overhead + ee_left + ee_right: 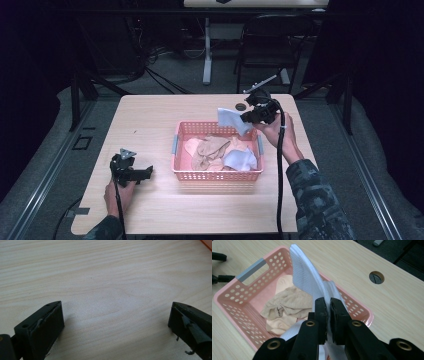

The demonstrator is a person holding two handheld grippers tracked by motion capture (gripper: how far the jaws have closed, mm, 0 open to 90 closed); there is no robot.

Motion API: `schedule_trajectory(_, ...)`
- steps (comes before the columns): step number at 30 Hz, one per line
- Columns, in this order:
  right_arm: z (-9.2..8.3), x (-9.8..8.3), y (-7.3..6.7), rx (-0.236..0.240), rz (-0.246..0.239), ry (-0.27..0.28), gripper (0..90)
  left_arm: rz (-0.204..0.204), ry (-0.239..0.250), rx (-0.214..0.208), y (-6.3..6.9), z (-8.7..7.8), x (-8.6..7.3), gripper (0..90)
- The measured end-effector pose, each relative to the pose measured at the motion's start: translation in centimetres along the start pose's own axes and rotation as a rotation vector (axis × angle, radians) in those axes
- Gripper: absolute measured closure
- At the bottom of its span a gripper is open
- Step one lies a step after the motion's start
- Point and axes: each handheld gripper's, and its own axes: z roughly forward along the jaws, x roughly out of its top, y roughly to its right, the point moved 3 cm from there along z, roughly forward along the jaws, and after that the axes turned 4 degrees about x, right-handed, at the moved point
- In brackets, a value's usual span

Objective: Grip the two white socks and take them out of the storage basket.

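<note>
The right gripper [328, 312] pinches a white sock [305, 272] rising toward its eleven o'clock, above the pink basket [249, 270]; the left gripper [116, 322] is spread over bare table [105, 277].

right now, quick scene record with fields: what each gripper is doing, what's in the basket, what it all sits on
right gripper: shut on a white sock, held up above the far right corner of the basket
left gripper: open, nothing between the jaws, low over bare table to the left of the basket
basket: pink, perforated, grey handles at its ends
basket contents: beige socks, another white sock
table: light wood, round cable hole near the far edge
</note>
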Motion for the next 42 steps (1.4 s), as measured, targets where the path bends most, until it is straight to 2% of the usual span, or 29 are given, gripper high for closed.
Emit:
schedule_trajectory(5, -0.8, -0.4, 0.4, 0.003, 0.010, 0.018, 84.6, 0.001, 0.000, 0.000, 0.0, 0.0, 0.0, 0.1)
schedule_trajectory(14, -2.8, -1.0, 1.5, -0.023, 0.033, 0.033, 84.6, 0.000, 0.000, 0.000, 0.0, 0.0, 0.0, 0.1)
schedule_trajectory(27, -6.8, -3.7, 4.7, -0.085, 0.108, 0.056, 84.8, -0.001, 0.000, 0.001, 0.0, 0.0, 0.0, 0.2)
schedule_trajectory(34, -7.6, -5.6, 6.4, -0.127, 0.139, 0.044, 84.8, -0.001, 0.000, 0.002, 0.0, 0.0, 0.0, 0.2)
schedule_trajectory(39, -7.5, -7.1, 7.7, -0.161, 0.171, 0.031, 84.8, -0.003, -0.002, 0.004, 0.0, 0.0, 0.1, 0.2)
schedule_trajectory(42, -7.3, -7.9, 8.3, -0.159, 0.194, 0.031, 84.8, -0.005, -0.001, 0.005, 0.0, 0.1, 0.1, 0.2)
